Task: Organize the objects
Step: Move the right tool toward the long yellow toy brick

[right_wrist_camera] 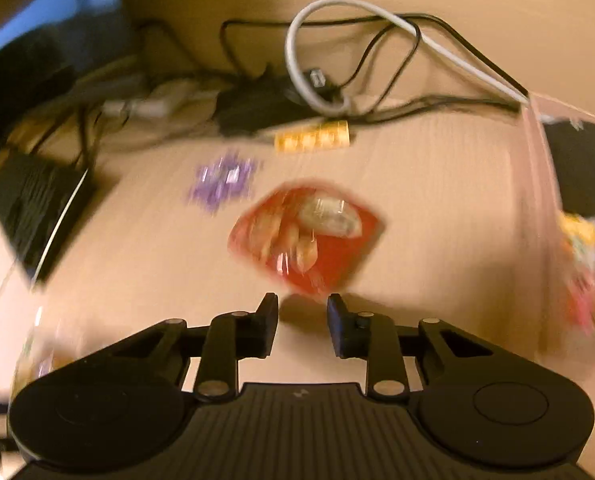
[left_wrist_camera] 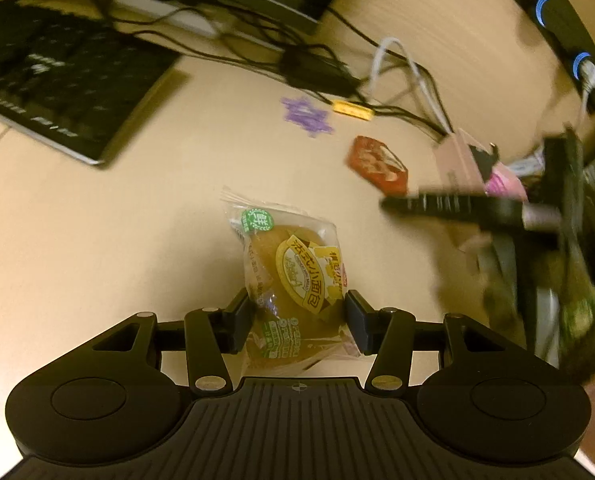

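My left gripper (left_wrist_camera: 295, 306) is shut on a clear-wrapped small bread packet (left_wrist_camera: 293, 268) with a yellow label, held above the beige desk (left_wrist_camera: 97, 240). My right gripper (right_wrist_camera: 302, 310) is open and empty, just short of a red snack packet (right_wrist_camera: 305, 236) lying flat on the desk; that packet also shows in the left wrist view (left_wrist_camera: 377, 164). The right gripper appears blurred at the right of the left wrist view (left_wrist_camera: 457, 204). A purple star-shaped piece (right_wrist_camera: 223, 182) and a small yellow packet (right_wrist_camera: 313, 140) lie beyond.
A pink box (left_wrist_camera: 463, 164) holding items stands at the right; its clear wall (right_wrist_camera: 541, 168) shows in the right wrist view. A black keyboard (left_wrist_camera: 57, 80) lies at the left. Tangled cables (right_wrist_camera: 357, 64) and a black adapter (right_wrist_camera: 257, 104) lie along the back.
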Demonstrator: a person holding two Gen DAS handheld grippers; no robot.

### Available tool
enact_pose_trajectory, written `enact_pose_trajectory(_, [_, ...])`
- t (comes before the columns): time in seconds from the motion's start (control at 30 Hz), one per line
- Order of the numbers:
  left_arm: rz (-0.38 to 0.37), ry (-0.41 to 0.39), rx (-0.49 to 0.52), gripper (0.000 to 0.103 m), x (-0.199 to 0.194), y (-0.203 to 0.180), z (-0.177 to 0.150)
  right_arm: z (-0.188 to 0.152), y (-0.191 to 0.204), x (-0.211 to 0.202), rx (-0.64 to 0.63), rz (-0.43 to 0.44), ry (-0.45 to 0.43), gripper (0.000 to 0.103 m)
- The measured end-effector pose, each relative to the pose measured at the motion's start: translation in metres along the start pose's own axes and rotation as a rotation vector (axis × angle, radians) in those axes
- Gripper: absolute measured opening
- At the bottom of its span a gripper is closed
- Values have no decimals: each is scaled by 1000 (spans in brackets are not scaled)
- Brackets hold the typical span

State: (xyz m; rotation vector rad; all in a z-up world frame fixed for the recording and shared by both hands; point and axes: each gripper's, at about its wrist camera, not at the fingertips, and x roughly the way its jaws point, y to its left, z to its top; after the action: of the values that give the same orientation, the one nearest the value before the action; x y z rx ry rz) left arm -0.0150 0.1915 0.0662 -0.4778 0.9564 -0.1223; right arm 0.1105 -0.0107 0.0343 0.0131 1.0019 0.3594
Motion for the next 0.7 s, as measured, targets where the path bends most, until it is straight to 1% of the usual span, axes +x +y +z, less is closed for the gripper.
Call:
enact_pose_trajectory(0.07, [-17, 4, 10, 54, 6, -10, -3, -20, -5, -17, -3, 6, 14, 26])
enact_pose_trajectory(0.13, [-36, 12, 12, 54, 12, -18, -3, -37, -14, -34, -4, -13, 18, 26])
enact_pose_trajectory(0.23, [-41, 15, 28, 54, 20, -30, -4, -50, -25, -56, 0, -47, -3, 27])
enact_pose_trajectory(0.27, [-37, 14, 34, 54, 21, -32, -4, -52, -27, -61, -3, -62, -19, 29])
enact_pose_trajectory(0.3, [-29, 10, 38, 54, 23, -34, -3, -52, -28, -66, -7, -73, -33, 39])
enact_pose_trajectory(0.33, [-21, 5, 41, 54, 24, -36, -2, -51, -29, -71, -10, -85, -53, 46])
enact_pose_trajectory(0.37, [-18, -2, 42, 54, 23, -36, -1, -48, -28, -72, -14, -97, -77, 60])
enact_pose_trajectory(0.4, [-16, -8, 42, 54, 22, -35, 0, -44, -28, -74, -17, -106, -102, 70])
enact_pose_trajectory(0.43, [-16, -13, 43, 54, 21, -34, 1, -38, -26, -74, -17, -106, -128, 74])
enact_pose_trajectory(0.47, [-13, -17, 42, 54, 19, -32, 2, -32, -23, -72, -15, -102, -145, 80])
enact_pose_trajectory(0.5, [-13, -17, 40, 54, 17, -28, 2, -25, -18, -68, -15, -98, -159, 88])
enact_pose_trajectory(0.53, [-11, -17, 34, 54, 16, -24, 3, -17, -14, -61, -19, -97, -168, 92])
enact_pose_trajectory(0.57, [-10, -17, 26, 54, 14, -20, 3, -9, -8, -54, -29, -96, -176, 101])
enact_pose_trajectory(0.6, [-10, -18, 21, 54, 12, -16, 3, -1, -2, -44, -45, -98, -184, 103])
enact_pose_trajectory(0.7, [-11, -17, -1, 54, 6, -2, 2, 23, 18, -9, -99, -114, -169, 103])
